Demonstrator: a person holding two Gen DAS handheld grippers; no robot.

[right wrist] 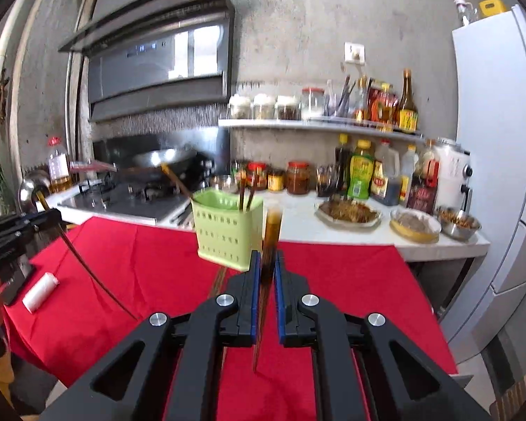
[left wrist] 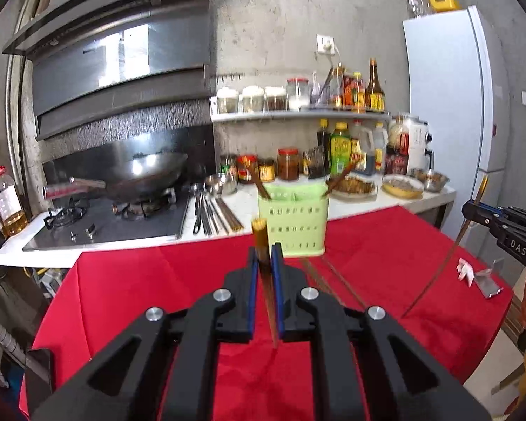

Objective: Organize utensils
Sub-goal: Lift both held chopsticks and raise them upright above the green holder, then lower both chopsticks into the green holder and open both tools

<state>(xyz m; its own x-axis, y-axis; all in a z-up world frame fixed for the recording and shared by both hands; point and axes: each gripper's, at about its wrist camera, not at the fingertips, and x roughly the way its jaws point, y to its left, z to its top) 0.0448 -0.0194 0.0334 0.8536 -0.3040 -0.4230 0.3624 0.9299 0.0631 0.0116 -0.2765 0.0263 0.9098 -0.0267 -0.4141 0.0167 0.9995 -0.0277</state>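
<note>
A light green perforated utensil holder stands at the far edge of the red tablecloth, with brown chopsticks leaning in it; it also shows in the right wrist view. My left gripper is shut on a brown chopstick held upright just in front of the holder. My right gripper is shut on another brown chopstick, to the right of the holder. More chopsticks lie on the cloth. Each gripper shows in the other's view, the right and the left.
A white counter behind the table holds jars, sauce bottles and dishes of food. A wok sits on the gas stove at left, utensils beside it. A fridge stands at right. A white roll lies on the cloth.
</note>
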